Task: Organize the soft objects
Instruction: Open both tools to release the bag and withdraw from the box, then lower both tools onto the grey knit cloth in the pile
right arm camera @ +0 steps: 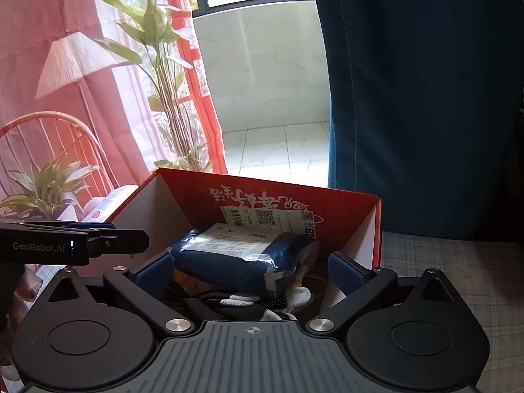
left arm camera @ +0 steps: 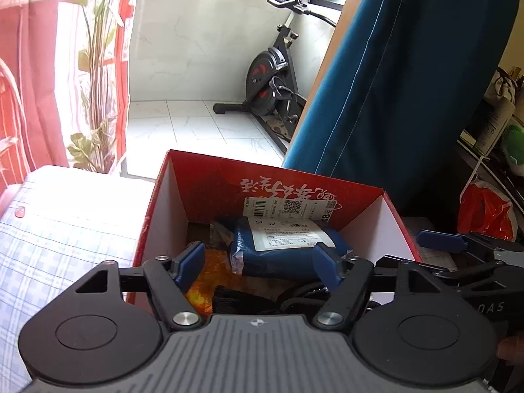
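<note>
Blue packet point(right arm camera: 242, 258) lay in red box point(left arm camera: 330, 183) between wide, empty right gripper point(right arm camera: 252, 270); left gripper point(left arm camera: 258, 262) likewise wide. Remaining items unseen.

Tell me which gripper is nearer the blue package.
Right, narrowly: the right gripper straddles the blue package with open fingers; the left gripper, also open, is offset, package ahead of one finger.

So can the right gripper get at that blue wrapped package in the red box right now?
Probably yes. The right gripper is open, its fingers straddling the blue package, which lies on top of the other items in the open red box. Nothing covers it.
</note>
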Demonstrator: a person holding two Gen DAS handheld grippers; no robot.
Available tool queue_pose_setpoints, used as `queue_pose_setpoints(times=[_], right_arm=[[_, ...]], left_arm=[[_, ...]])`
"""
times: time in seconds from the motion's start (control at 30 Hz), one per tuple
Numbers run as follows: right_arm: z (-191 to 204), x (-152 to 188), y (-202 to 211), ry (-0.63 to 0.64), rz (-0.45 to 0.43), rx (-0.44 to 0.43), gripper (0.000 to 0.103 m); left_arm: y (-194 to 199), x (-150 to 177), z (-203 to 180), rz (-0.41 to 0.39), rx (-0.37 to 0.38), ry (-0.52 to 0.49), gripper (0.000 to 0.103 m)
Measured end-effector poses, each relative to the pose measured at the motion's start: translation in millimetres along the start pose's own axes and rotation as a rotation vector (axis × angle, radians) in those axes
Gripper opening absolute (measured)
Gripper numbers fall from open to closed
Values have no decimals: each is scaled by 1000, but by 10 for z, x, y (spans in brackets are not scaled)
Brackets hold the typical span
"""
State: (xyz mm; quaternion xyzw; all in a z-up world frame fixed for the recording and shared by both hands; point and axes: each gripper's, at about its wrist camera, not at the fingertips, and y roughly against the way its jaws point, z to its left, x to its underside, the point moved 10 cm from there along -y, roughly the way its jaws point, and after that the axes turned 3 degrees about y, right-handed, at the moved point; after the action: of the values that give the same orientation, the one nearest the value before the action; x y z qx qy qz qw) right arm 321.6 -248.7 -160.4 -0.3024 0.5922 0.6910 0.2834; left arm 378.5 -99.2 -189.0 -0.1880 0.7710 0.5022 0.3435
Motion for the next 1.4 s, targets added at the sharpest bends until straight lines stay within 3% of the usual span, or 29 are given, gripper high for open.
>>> queue_pose_setpoints(times=[0.1, 0.3, 0.47, 0.6, 1.03, 1.3, 1.4], right_arm=[[57, 42, 209, -5, -39, 1, 103], [141, 213, 526, -24, -98, 9, 103], [197, 350, 743, -37, -157, -5, 103], [225, 433, 862, 13, -181, 64, 103], [341, 825, 1073, -15, -203, 5, 103], [486, 1152, 1060, -27, -136, -76, 103], [519, 1265, 1052, -6, -117, -54, 102]], left_arm=[[229, 70, -3, -36, -16, -23, 94], [568, 262, 58, -60, -50, -4, 103], [743, 433, 99, -67, -49, 25, 103], [873, 562, 101, -87, -83, -11, 103], [1174, 931, 104, -148, -114, -42, 103], [1187, 1210, 118, -136, -127, -59, 103], [1169, 1312, 140, -118, -136, -71, 103]])
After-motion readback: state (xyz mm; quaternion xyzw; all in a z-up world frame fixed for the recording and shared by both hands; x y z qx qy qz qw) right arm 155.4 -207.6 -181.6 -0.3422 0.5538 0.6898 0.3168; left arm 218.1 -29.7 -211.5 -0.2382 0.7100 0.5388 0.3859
